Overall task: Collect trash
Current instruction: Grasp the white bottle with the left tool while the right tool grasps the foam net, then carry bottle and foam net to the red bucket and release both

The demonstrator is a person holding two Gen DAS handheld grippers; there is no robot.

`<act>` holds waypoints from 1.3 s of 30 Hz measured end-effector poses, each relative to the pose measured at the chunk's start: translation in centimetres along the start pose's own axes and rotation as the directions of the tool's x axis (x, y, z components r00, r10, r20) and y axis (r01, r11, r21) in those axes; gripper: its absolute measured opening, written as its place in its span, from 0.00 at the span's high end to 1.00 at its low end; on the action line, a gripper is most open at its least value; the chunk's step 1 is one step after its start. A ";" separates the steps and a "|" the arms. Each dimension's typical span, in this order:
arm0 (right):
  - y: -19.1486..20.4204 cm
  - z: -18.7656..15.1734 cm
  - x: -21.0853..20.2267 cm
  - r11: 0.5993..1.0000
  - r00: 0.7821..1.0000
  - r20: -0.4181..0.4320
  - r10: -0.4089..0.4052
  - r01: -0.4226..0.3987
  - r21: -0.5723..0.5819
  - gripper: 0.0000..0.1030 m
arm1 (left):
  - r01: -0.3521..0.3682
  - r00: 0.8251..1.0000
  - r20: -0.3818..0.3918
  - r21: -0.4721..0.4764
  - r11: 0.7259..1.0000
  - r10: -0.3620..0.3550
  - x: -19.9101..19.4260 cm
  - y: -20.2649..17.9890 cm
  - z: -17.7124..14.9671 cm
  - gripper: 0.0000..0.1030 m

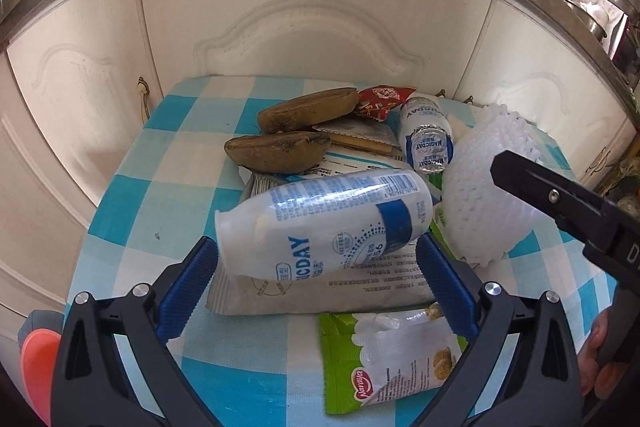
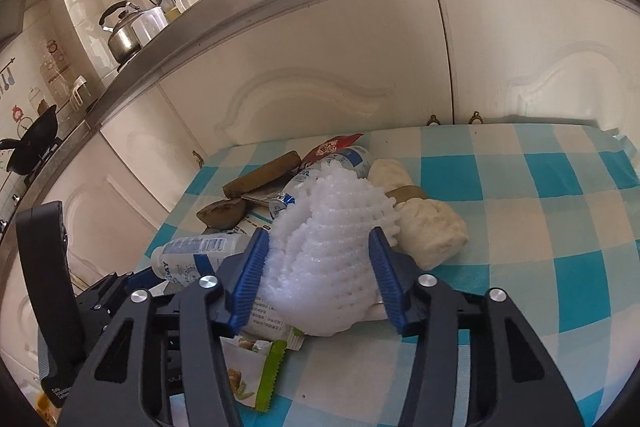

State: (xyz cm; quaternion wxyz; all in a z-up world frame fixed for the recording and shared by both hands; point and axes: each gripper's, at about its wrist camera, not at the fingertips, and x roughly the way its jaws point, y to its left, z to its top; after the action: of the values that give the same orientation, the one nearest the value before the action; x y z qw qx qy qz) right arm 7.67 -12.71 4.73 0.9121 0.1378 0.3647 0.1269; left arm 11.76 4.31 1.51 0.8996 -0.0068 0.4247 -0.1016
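Place: on the checked tablecloth (image 1: 132,211) before the white cupboard doors (image 1: 312,27), a heap of litter is shown.
Left gripper (image 1: 318,263): jaws are spread wide; the large bottle (image 1: 328,219) is bracketed between them, with no firm pressure to be seen.
Bottle axis: it is laid crosswise to the fingers, neck to the left.
Right gripper (image 2: 318,255): jaws are narrowed about the foam net (image 2: 324,251); both pads are met by its sides, so it is judged gripped.
Nearer hand: bottle to the left, net to the right.
Beyond: a small bottle (image 1: 426,137), brown husks (image 1: 280,149) and wrappers (image 1: 384,99) are left lying.
Containers: no bin or bag is shown.
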 end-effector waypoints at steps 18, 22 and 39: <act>-1.8 -1.2 -1.9 0.981 0.990 -0.009 0.144 -0.141 0.136 0.69 | -0.064 0.998 0.005 -0.098 0.993 0.065 0.6 -0.5 1.0 0.05; -2.0 -1.7 -2.5 0.980 0.990 -0.002 0.142 -0.140 0.141 0.69 | -0.040 0.999 0.027 -0.123 0.992 0.044 0.3 -0.3 1.0 0.06; -0.9 -4.7 -6.1 0.939 0.963 -0.009 0.268 -0.259 0.225 0.71 | 0.015 0.992 0.130 -0.118 0.993 0.000 -8.2 1.2 -2.8 0.06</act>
State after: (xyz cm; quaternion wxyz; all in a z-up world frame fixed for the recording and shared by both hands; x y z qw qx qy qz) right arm 0.20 -14.84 5.04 0.8584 0.2836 0.3728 0.2089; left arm 4.71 7.21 5.88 0.9229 -0.0683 0.3706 -0.0789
